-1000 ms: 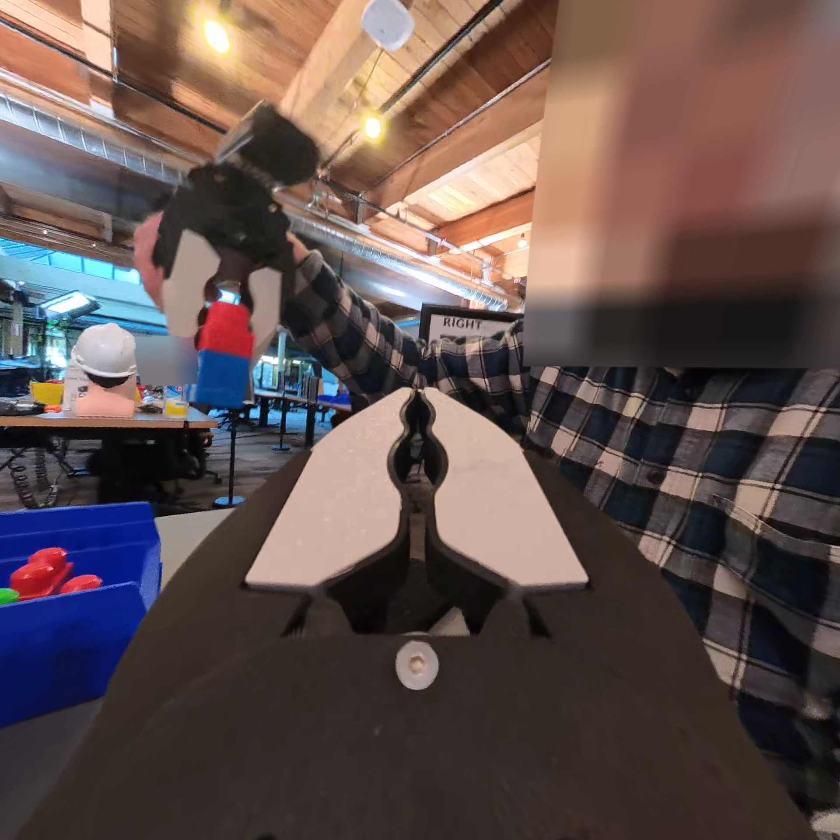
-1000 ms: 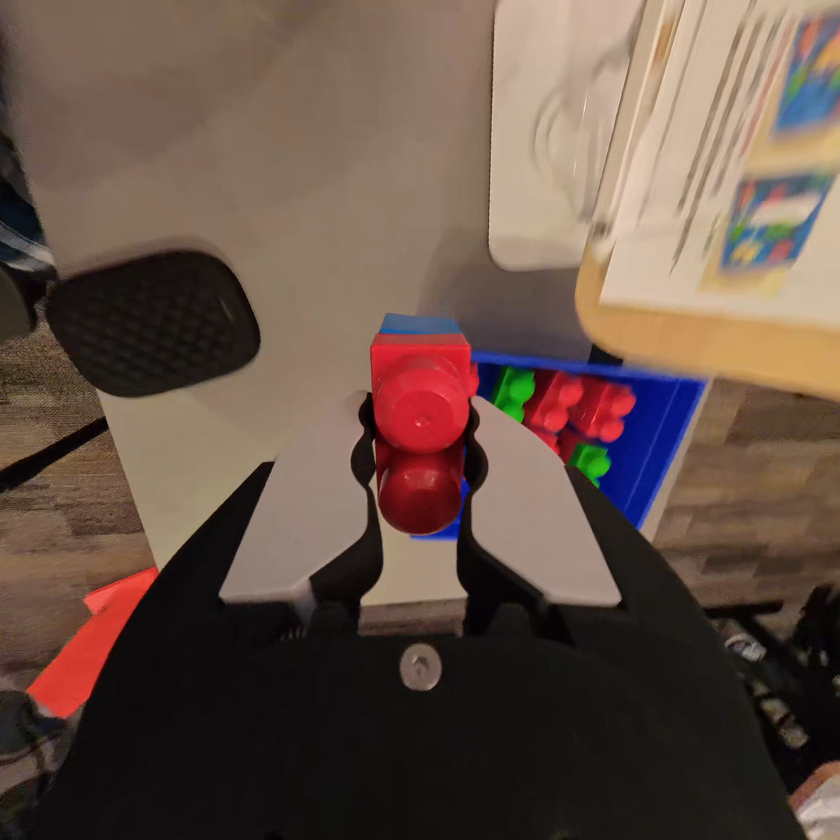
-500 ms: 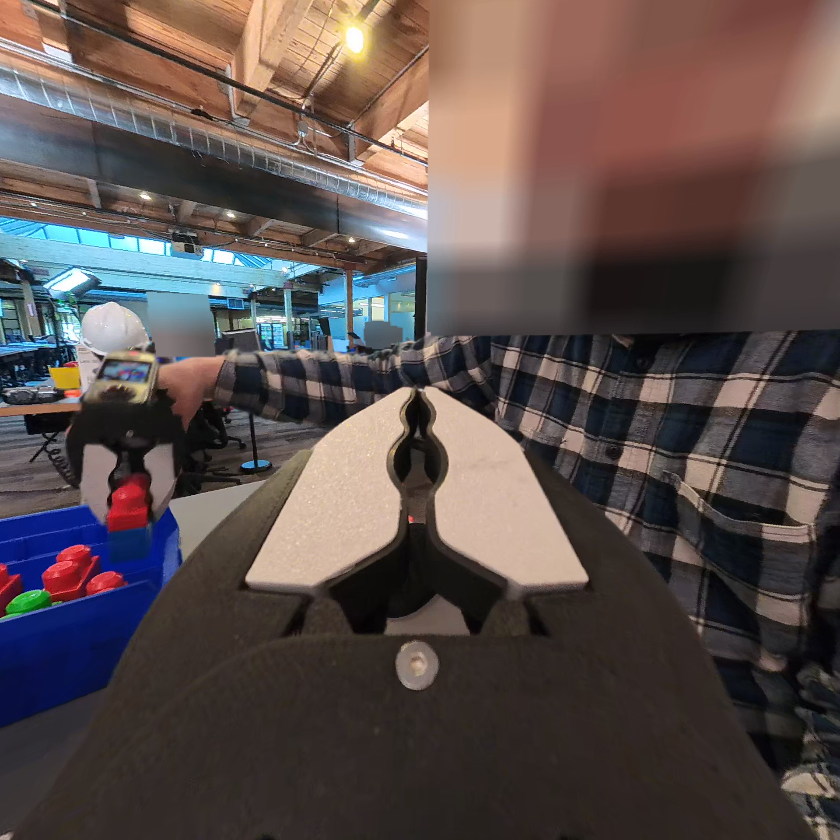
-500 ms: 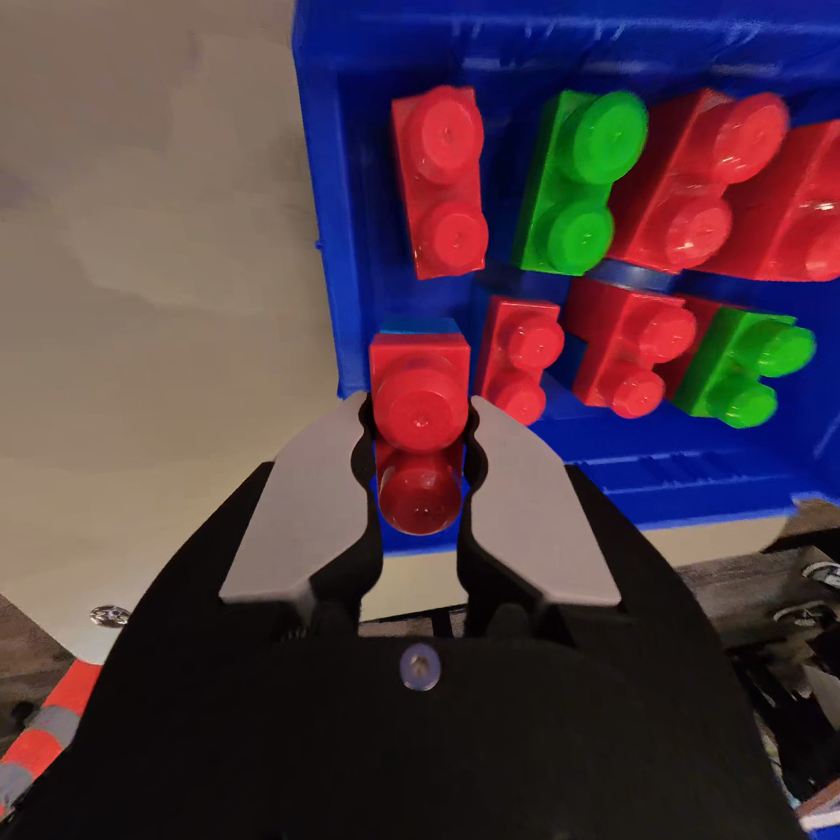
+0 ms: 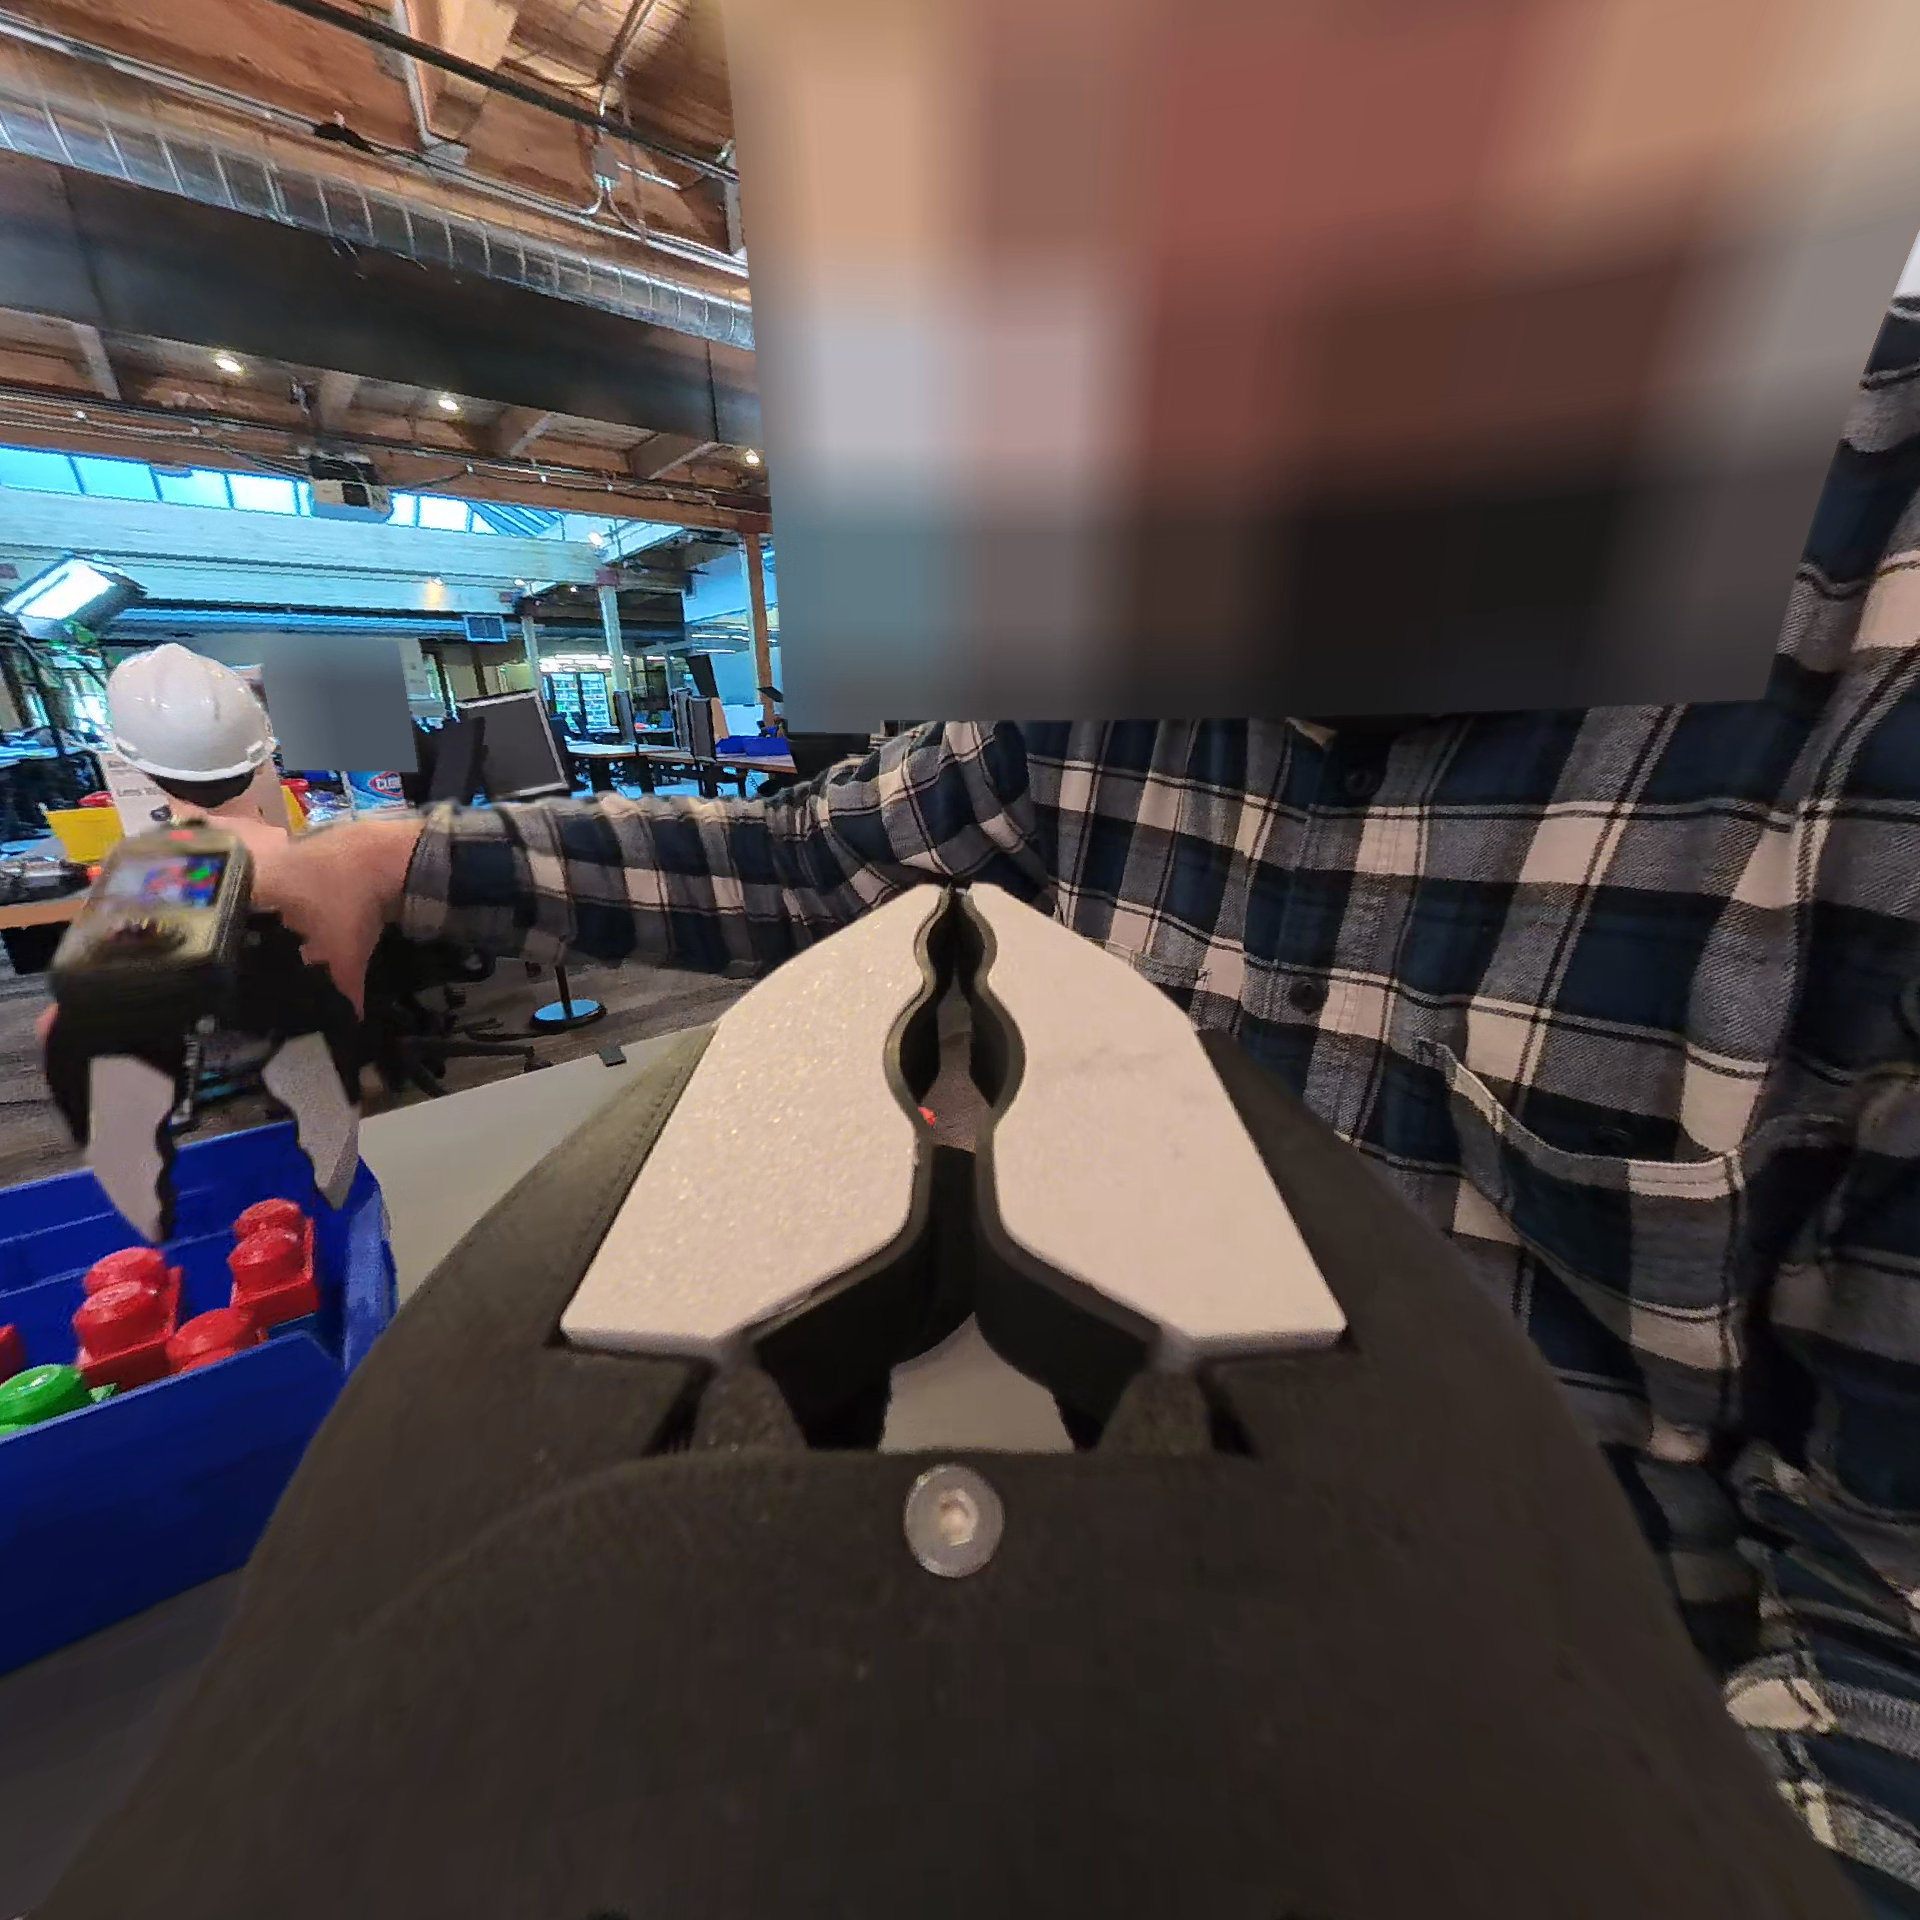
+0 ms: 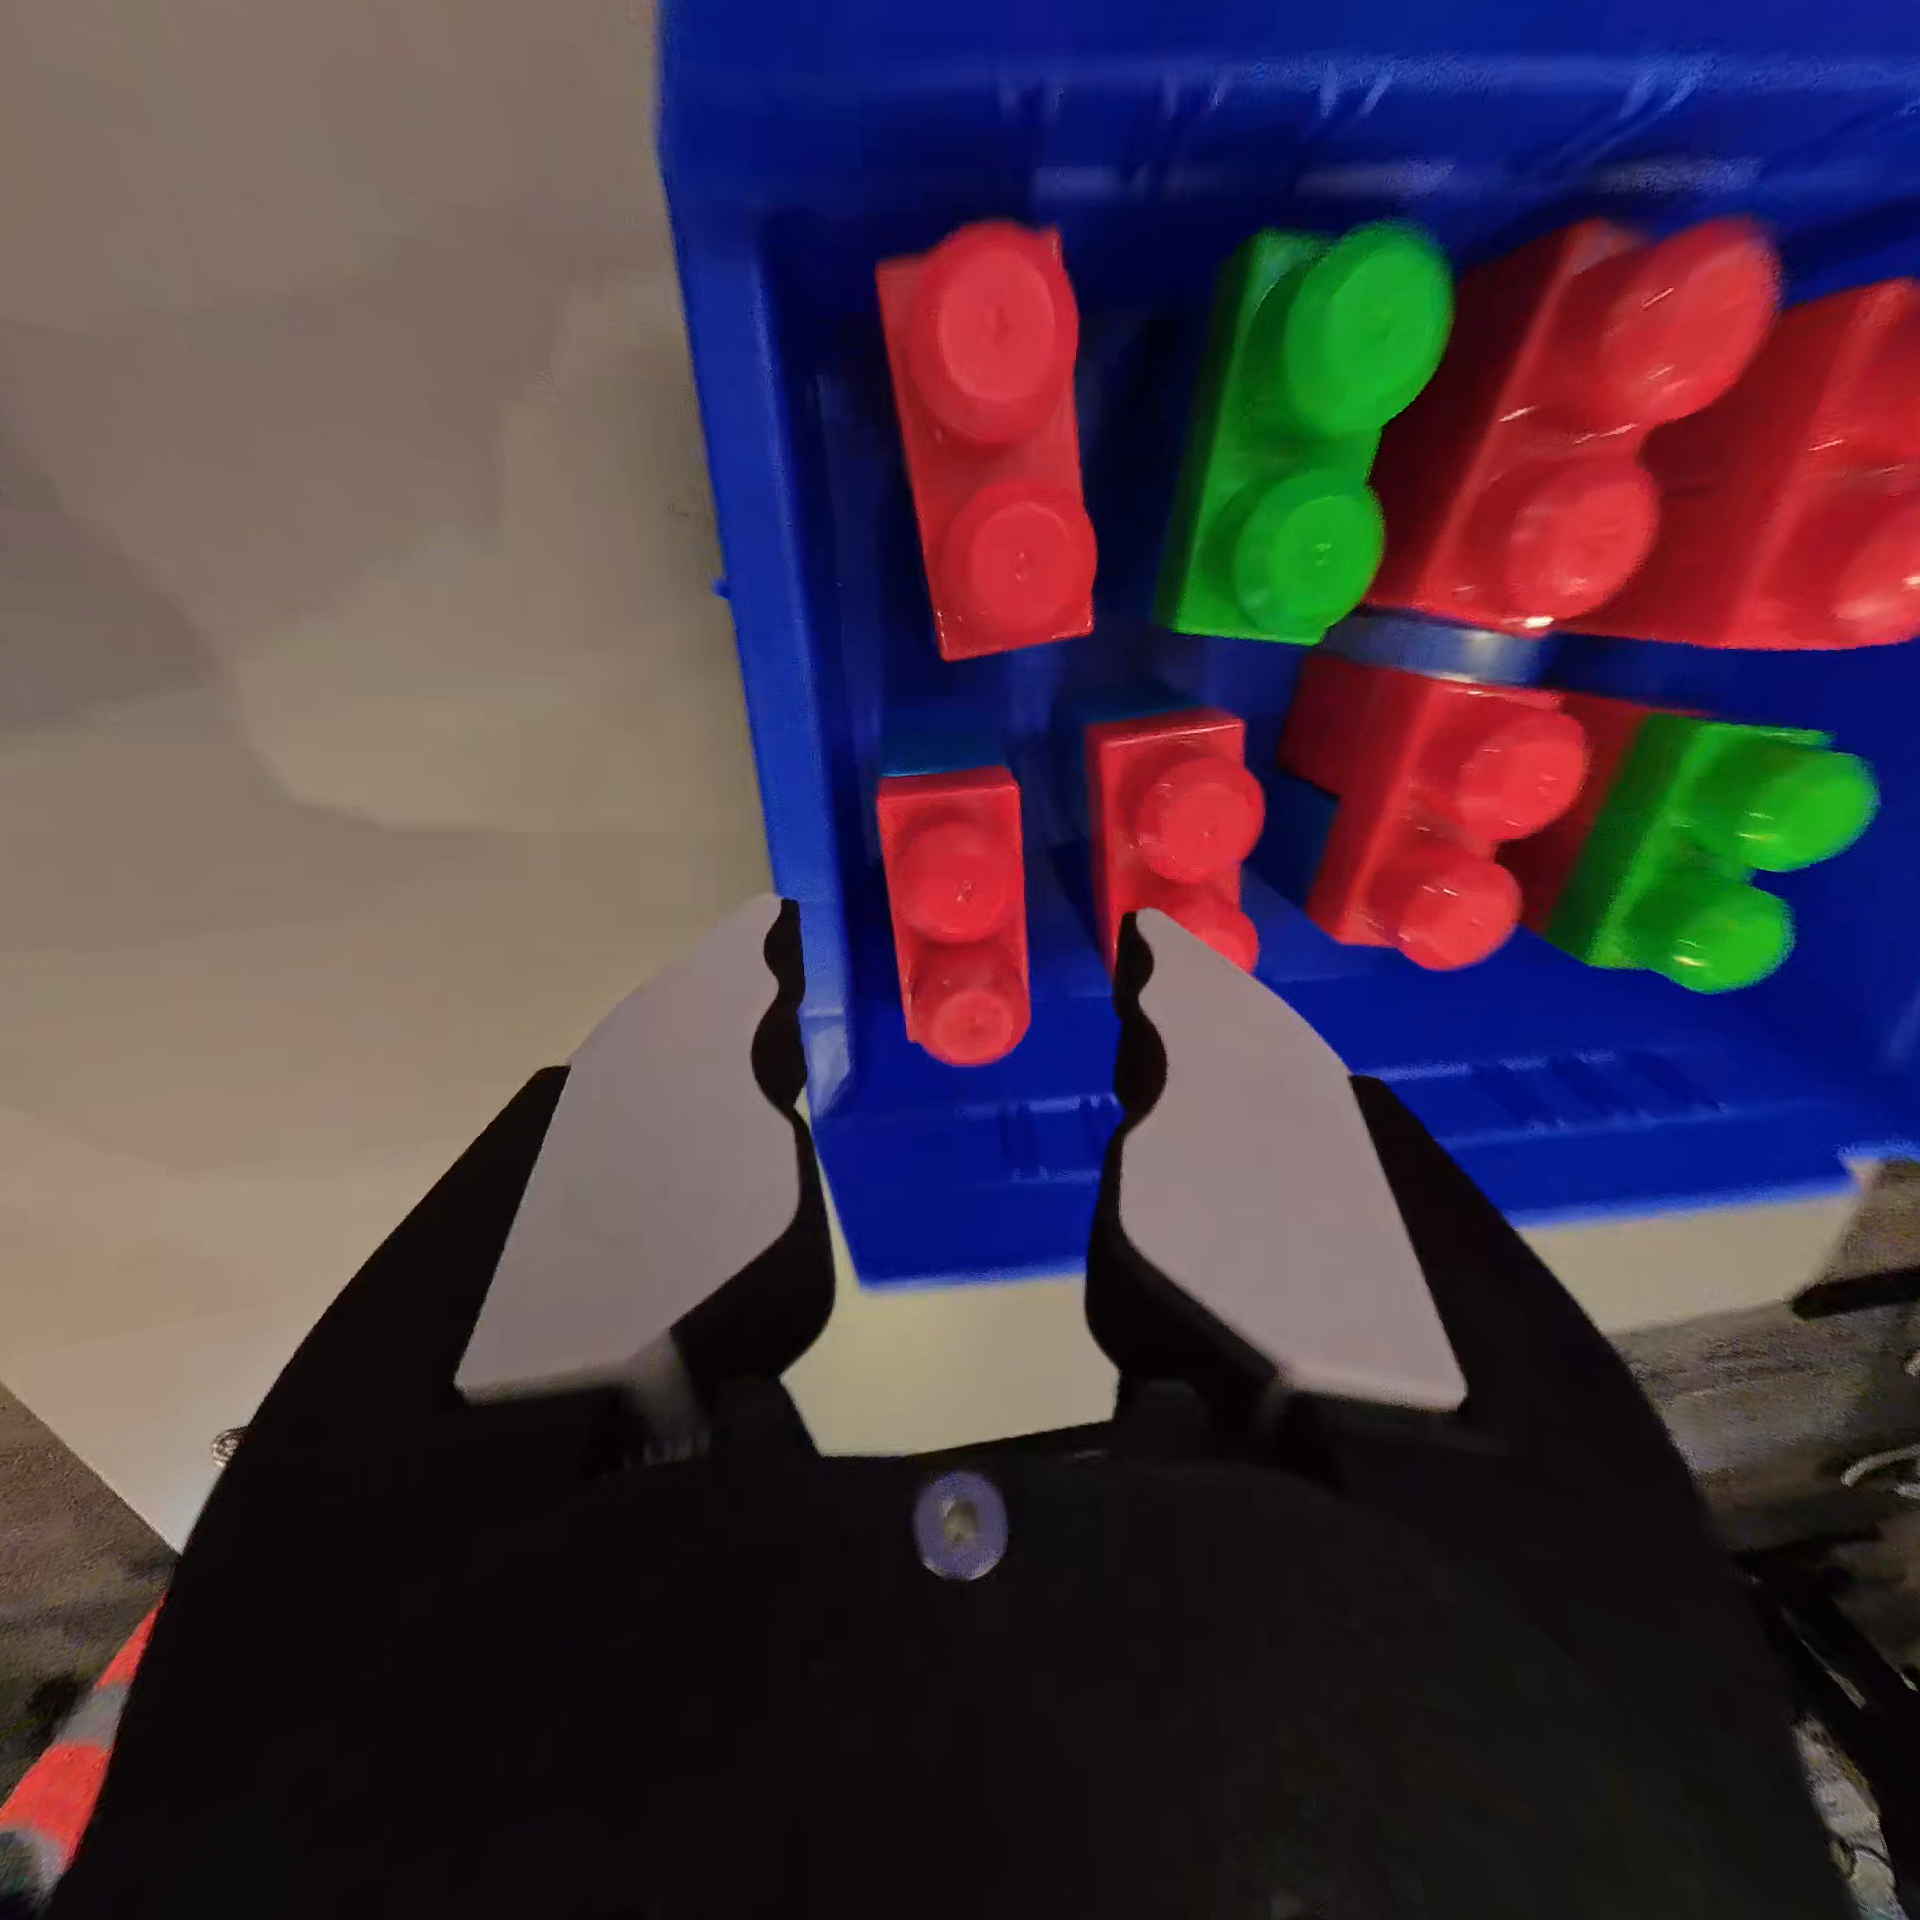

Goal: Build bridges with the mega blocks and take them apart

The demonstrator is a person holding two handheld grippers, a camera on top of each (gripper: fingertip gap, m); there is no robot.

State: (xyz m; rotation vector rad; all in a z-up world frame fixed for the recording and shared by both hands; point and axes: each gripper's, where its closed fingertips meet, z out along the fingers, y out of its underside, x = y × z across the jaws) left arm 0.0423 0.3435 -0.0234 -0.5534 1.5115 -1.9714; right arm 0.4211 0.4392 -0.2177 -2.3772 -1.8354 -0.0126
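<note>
The right gripper (image 6: 951, 935) has spread its fingers wide and let go of the red block (image 6: 958, 904) it clamped half a second ago. That block, with a blue one under it, now sits in the near left corner of the blue bin (image 6: 727, 520) on the desk (image 6: 312, 520), between the fingers but untouched, beside other red and green blocks. The left gripper (image 5: 954, 902) stays shut on nothing, pointing at a plaid shirt (image 5: 1455, 935).
</note>
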